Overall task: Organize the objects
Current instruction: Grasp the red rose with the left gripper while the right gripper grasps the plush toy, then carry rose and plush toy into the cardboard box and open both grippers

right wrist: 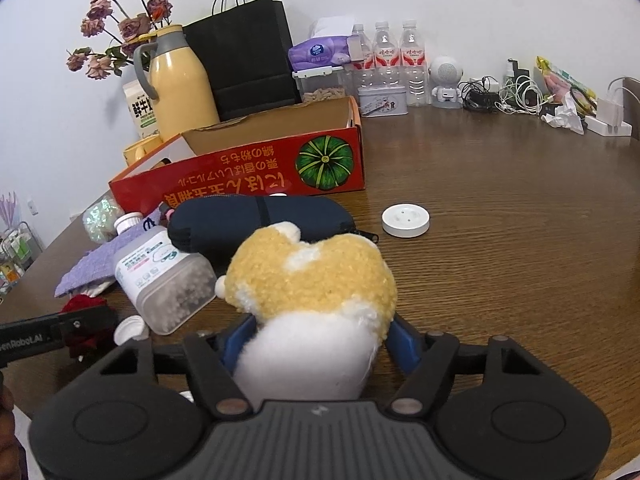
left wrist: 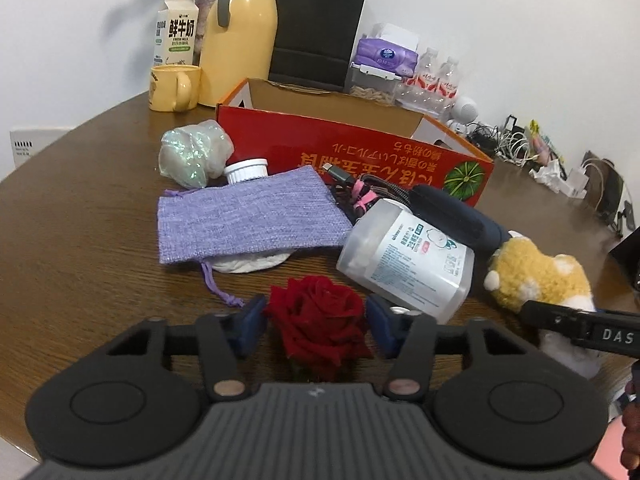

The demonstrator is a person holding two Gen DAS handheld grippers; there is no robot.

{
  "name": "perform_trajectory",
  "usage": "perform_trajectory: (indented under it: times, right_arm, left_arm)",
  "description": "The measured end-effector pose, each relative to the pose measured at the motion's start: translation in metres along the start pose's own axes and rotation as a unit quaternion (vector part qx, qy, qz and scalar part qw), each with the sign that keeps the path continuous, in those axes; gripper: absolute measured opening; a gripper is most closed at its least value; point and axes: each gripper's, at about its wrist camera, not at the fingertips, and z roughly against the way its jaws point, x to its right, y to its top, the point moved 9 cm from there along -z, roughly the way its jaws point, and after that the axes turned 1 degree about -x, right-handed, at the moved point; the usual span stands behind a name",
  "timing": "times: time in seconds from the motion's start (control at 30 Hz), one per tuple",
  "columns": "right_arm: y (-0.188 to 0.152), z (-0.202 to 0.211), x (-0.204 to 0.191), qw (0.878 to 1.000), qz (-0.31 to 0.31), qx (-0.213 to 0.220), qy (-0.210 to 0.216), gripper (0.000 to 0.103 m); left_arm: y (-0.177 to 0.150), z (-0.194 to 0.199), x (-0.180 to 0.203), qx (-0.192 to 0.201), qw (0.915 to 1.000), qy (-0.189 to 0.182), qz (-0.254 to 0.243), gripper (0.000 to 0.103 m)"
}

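Our left gripper [left wrist: 316, 322] closed on the red rose [left wrist: 318, 320], our right gripper [right wrist: 320, 340] clamping the plush toy [right wrist: 316, 300], both in front of the red pumpkin box [left wrist: 360, 152], behind it a carton [left wrist: 176, 32] reading "FRESH MILK".

On the worktop [right wrist: 500, 208] the open box [right wrist: 248, 164] stands in the middle. Behind it, along the wall, are the thermos [right wrist: 180, 84], the paper bag [right wrist: 248, 60], the tissue pack [right wrist: 320, 52] and the water bottles [right wrist: 390, 60]. Before the box lie the cloth pouch [left wrist: 248, 216], the plastic jar [left wrist: 404, 256] on its side and the zip case [right wrist: 256, 220]. The rose [left wrist: 316, 320] lies between the left tongs [left wrist: 316, 320], just before the pouch. The plush toy [right wrist: 312, 292] sits between the right tongs [right wrist: 320, 340], right of the jar. A round lid [right wrist: 405, 220] lies right of the case, apart from it.
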Motion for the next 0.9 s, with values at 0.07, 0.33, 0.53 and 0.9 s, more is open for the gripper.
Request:
perform_trajectory:
  times: [0.07,0.33,0.53,0.9]
  right_arm:
    - [0.000,0.001,-0.001,1.000,0.001,0.001,0.002,0.065]
    - [0.003,0.004,0.001,1.000,0.000,0.011,0.006,0.059]
    - [0.020,0.022,-0.003,0.999,0.020,0.037,0.026,0.059]
    - [0.098,0.037,-0.035,0.990,0.063,0.114,0.058,0.058]
  left_arm:
    - [-0.001,0.001,-0.001,-0.001,1.0000,-0.005,0.005,0.038]
    - [0.006,0.016,-0.002,0.021,0.9997,-0.002,0.008,0.036]
    - [0.019,0.034,-0.005,0.048,0.9986,0.020,0.012,0.036]
    - [0.090,0.047,0.016,0.099,0.9944,0.029,-0.022,0.036]
